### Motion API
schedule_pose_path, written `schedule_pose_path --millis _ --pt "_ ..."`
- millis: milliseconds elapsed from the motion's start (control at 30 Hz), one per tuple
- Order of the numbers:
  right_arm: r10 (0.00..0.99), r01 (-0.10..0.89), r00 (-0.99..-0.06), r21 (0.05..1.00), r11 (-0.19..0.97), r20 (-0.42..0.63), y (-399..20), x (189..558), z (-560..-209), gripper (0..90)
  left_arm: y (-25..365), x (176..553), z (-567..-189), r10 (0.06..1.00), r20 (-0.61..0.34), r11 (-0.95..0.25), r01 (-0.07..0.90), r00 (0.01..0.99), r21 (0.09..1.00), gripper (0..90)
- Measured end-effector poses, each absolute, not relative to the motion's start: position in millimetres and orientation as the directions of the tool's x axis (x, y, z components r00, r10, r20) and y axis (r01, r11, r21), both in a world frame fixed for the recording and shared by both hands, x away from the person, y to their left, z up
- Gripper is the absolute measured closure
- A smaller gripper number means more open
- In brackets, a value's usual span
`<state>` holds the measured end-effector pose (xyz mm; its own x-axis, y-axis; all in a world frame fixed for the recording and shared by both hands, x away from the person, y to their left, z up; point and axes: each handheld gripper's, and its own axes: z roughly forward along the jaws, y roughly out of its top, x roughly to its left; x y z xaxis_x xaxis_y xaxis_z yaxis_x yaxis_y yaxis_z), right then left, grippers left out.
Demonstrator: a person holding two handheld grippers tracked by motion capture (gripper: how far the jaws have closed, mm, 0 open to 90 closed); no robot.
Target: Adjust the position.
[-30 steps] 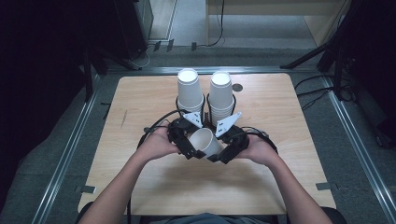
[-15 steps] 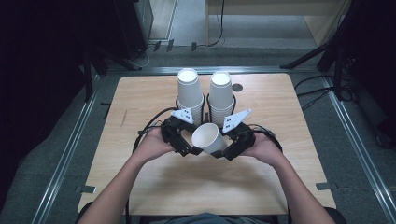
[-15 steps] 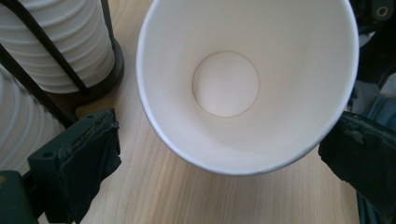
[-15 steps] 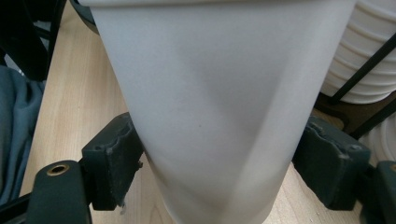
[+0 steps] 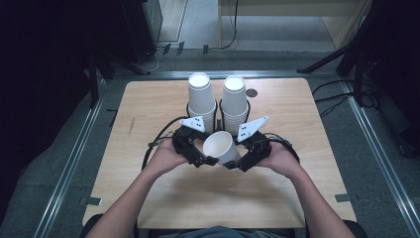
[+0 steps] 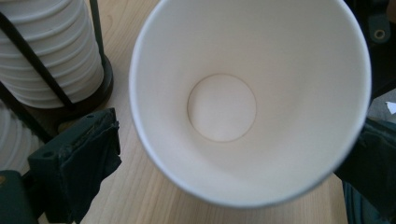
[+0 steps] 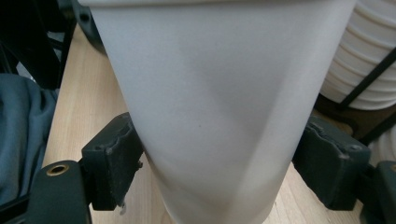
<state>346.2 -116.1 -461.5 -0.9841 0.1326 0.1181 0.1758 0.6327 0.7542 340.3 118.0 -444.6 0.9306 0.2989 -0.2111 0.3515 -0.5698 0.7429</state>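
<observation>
High view: the cup (image 5: 221, 147) hangs tilted between the left gripper (image 5: 204, 159) and right gripper (image 5: 236, 163), bare table (image 5: 223, 198) toward the person, two stacks (image 5: 203, 101) just behind.

Left gripper view: its jaws stand apart of the rim, empty inside.

Right gripper view: both pads (image 7: 114, 156) clamp the cup's wall.

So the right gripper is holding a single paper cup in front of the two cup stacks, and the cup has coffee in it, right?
Not quite. The paper cup is empty: the left gripper view looks straight into it and shows a bare white bottom. The rest holds: the right gripper clamps it in front of the two cup stacks.
</observation>
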Motion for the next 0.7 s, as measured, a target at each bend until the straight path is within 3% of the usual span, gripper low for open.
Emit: schedule_pose_path --millis 433,500,700 --pt "0.118 0.184 -0.983 0.758 0.626 0.141 -107 347 -465 20.2 106 340 -449 0.306 -0.226 -0.555 0.366 0.925 0.747 0.0" --pt "0.126 0.192 -0.981 0.75 0.632 0.146 -106 348 -466 20.4 107 338 -447 0.309 -0.192 -0.552 0.34 0.932 0.761 7.1" --pt "0.119 0.197 -0.98 0.749 0.632 0.158 -107 348 -466 21.0 106 335 -445 0.312 -0.177 -0.561 0.332 0.933 0.759 11.6"
